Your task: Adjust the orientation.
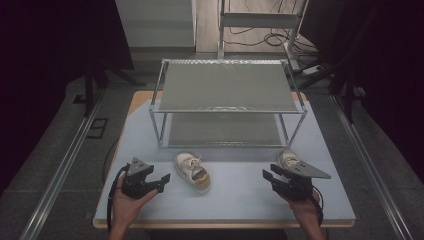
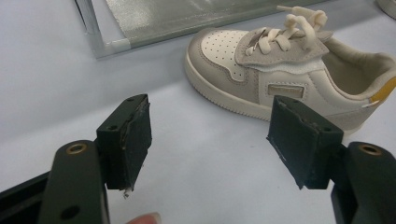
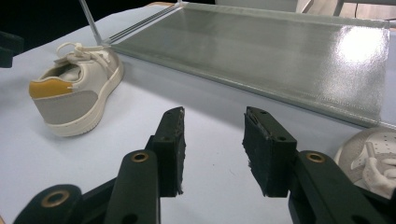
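Your left gripper [image 1: 161, 181] sits at the lower left of the high view, resting low over the pale blue-grey tabletop [image 1: 235, 195], its black jaws standing apart with nothing between them. In the left gripper view those jaws frame bare table, and the small cream-and-grey lace-up sneaker with the mustard-yellow heel tab [image 2: 280, 70] lies beyond them in the upper right, toe toward the upper left, clear of both pads.

In the high view that sneaker [image 1: 192, 172] lies just right of your left gripper, in front of the two-tier silver metal rack with grey shelf liners [image 1: 227, 85] at centre frame.

Your right gripper [image 1: 268, 178] is at the lower right, jaws also parted and empty. A second cream sneaker [image 1: 288, 159] lies just behind it, partly hidden by the gripper's grey plate; in the right gripper view its toe [image 3: 369, 156] peeks in at the lower right edge.
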`<state>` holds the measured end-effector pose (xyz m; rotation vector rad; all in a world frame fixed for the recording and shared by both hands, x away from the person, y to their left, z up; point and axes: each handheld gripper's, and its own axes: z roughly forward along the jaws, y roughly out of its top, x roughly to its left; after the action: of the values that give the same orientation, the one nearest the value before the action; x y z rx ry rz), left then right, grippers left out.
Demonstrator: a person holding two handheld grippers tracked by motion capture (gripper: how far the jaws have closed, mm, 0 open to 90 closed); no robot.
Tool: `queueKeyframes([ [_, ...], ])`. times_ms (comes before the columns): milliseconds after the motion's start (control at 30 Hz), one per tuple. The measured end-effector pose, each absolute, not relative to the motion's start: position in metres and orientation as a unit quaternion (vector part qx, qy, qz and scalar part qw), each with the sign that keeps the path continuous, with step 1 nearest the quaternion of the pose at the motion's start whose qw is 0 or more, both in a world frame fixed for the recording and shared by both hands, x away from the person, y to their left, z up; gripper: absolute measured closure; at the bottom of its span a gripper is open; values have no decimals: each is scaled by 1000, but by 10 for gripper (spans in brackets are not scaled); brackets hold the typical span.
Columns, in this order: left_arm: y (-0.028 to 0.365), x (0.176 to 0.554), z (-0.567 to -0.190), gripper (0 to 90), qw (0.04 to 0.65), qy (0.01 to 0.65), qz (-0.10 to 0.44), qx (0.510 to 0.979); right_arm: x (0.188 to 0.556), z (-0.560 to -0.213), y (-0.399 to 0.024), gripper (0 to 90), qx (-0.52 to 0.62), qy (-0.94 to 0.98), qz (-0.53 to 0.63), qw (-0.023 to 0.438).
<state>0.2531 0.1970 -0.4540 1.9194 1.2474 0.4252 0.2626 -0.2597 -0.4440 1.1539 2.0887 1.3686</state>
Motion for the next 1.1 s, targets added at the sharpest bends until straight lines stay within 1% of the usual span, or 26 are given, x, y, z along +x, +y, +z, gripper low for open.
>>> queueKeyframes([
  [133,198,253,-454,298,401,495,158,754,263,-444,-262,586,415,742,489,195],
  [333,194,254,-455,297,397,489,165,759,261,-443,-261,582,414,743,488,195],
  [400,194,255,-457,295,395,488,164,761,262,-444,-259,593,412,745,487,194],
  [500,194,255,-458,297,392,487,164,763,263,-446,-257,690,409,753,482,185],
  [633,196,257,-459,302,390,493,163,760,264,-448,-254,853,400,762,480,168],
  [700,196,257,-459,302,392,494,163,758,263,-449,-249,896,392,768,481,159],
  [867,199,257,-459,296,393,497,164,756,261,-453,-227,899,367,790,469,149],
  [1100,202,258,-462,295,393,499,157,756,261,-469,-174,898,319,826,447,124],
])
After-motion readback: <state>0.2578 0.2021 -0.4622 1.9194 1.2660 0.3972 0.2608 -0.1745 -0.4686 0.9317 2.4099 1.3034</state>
